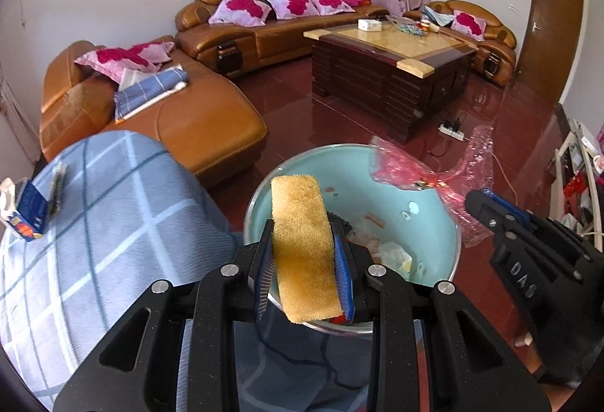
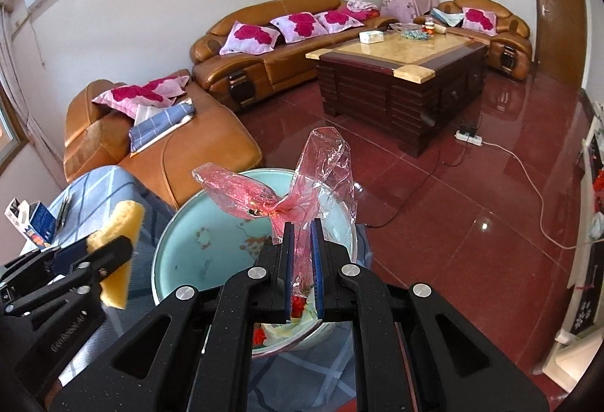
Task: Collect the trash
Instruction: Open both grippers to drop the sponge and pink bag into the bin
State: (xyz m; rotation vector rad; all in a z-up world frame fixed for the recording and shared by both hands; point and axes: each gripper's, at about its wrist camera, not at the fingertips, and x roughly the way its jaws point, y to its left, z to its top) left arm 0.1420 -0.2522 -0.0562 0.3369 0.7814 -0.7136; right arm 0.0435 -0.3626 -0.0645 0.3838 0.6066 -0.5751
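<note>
Clamping yellow sponge [image 1: 304, 253], left gripper [image 1: 305, 261]; right gripper [image 2: 302, 261], lettered "DAS", pinching pink wrapper [image 2: 302, 193] above basin [image 2: 181, 242].

The letters "DAS" stand raised on the black side of the right gripper [image 1: 476, 202], seen from the left wrist camera. The left gripper [image 2: 113, 249] carries a raised word on its black body in the right wrist view, perhaps "GenRobot", too blurred to be sure. Print on the blue box [image 1: 32, 212] cannot be read.
</note>
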